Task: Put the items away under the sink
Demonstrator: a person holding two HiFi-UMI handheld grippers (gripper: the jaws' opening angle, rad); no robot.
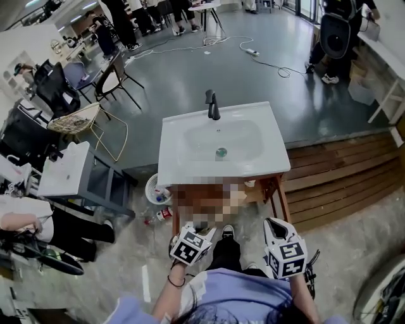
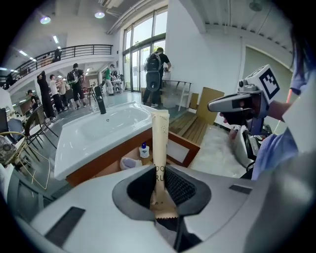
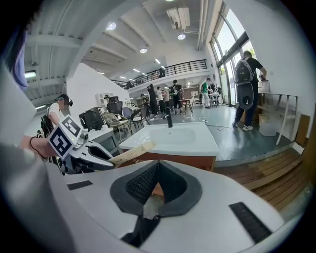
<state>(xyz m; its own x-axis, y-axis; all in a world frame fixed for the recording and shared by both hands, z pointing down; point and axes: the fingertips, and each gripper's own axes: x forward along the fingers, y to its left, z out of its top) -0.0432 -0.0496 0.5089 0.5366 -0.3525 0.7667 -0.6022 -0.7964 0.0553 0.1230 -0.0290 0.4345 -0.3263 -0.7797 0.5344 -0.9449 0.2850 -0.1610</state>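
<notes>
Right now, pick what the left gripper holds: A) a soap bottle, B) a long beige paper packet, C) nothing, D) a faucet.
B: the left gripper is shut on the long beige paper packet, which stands upright between its jaws.

Grey floor (image 1: 190, 69) is spreading out past the counter's (image 1: 174, 158) far edge, with a cable (image 1: 269, 63) lying across it. Wooden decking (image 1: 335, 174) is running off the right edge. Black chairs (image 1: 107, 79) and a wire chair (image 1: 79, 120) are standing off the far left corner, and a white table (image 1: 63, 171) is sitting beside the left edge. Tall windows (image 2: 140, 62) are letting daylight in beside a white wall (image 2: 197, 54). Ceiling lights (image 3: 144, 50) are glowing above a railed balcony (image 3: 170, 66). People (image 1: 130, 19) are standing far off.
</notes>
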